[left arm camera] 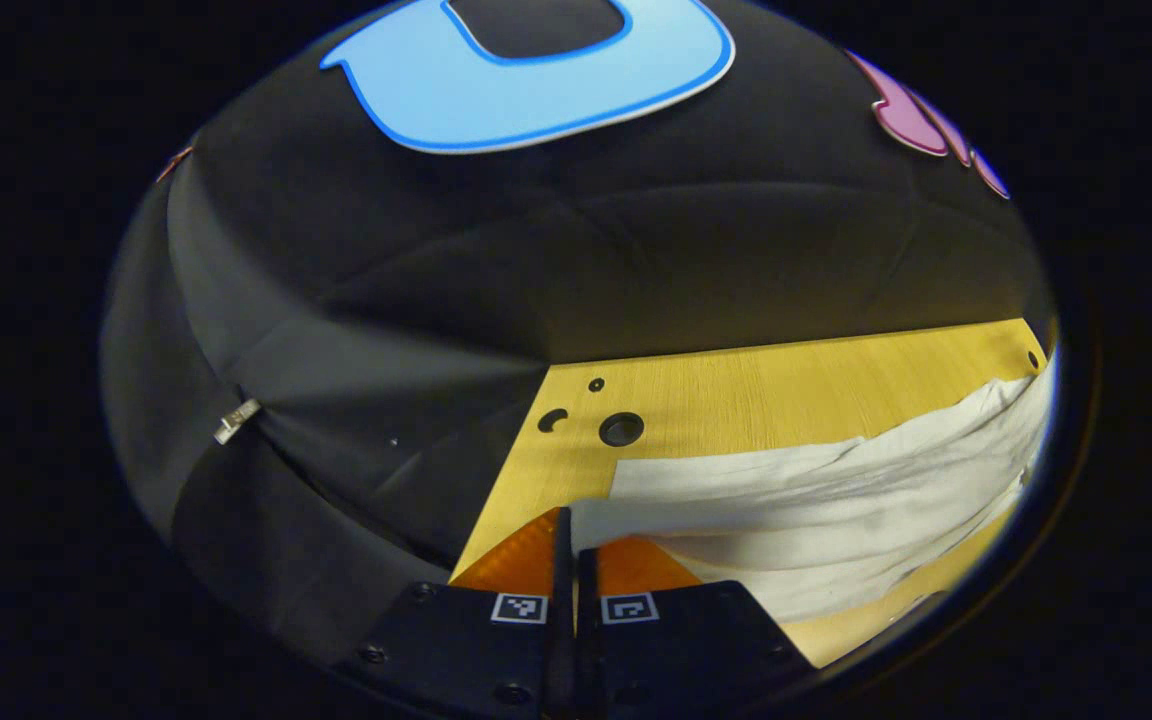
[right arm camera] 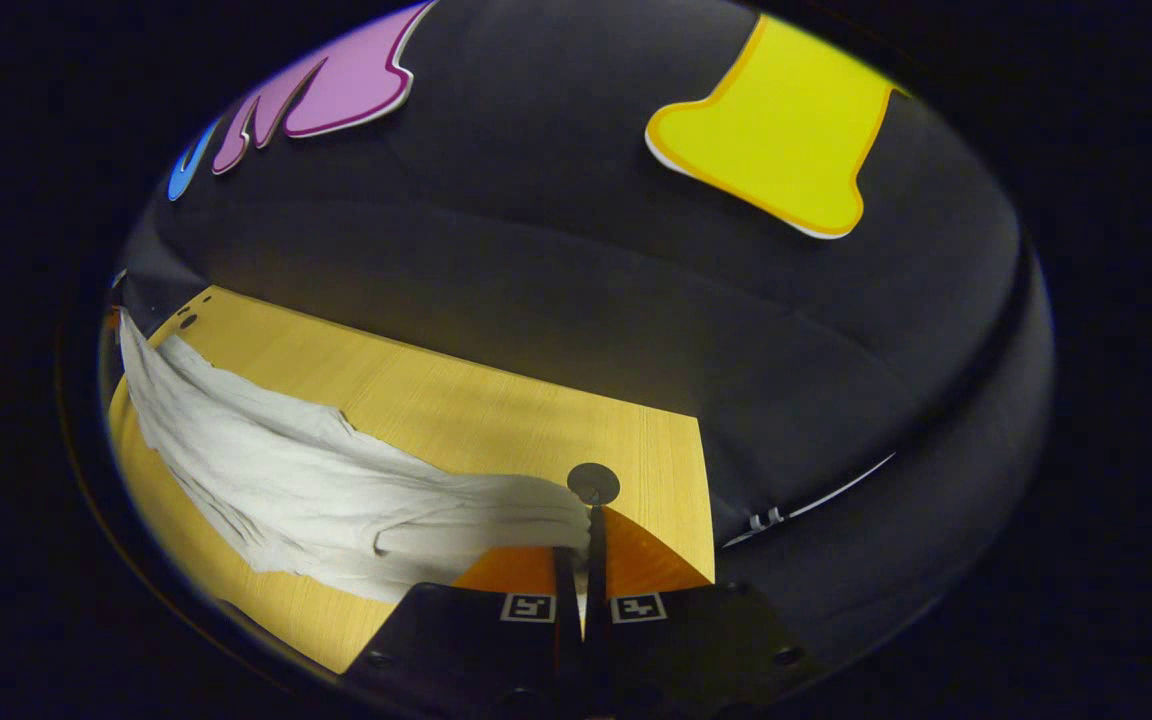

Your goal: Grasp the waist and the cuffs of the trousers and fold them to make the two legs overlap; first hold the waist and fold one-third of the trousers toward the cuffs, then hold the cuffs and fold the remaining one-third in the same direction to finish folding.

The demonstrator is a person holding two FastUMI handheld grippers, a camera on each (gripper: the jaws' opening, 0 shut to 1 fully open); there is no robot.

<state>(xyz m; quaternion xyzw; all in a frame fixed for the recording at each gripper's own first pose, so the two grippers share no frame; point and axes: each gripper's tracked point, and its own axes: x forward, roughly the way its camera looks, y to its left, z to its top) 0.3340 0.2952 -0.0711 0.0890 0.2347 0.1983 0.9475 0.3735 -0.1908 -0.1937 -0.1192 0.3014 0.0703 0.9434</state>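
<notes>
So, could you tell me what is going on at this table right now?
A person is folding pale grey-white cloth trousers on a yellow wooden table. The left hand-held gripper is shut on one end of the garment and the right hand-held gripper is shut on the other, the fabric stretched between them.

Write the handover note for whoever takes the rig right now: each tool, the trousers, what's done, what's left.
Left tool: shut on one end of the trousers, near a table corner with holes.
Right tool: shut on the other end of the trousers, near the opposite table edge.
Trousers: stretched in a long, wrinkled band between the two tools, lying across the table. Which end is waist and which is cuffs cannot be told.
Done: both ends gripped; the legs look gathered into one band.
Left: the waist-third fold toward the cuffs, then the cuff-third fold.
</notes>
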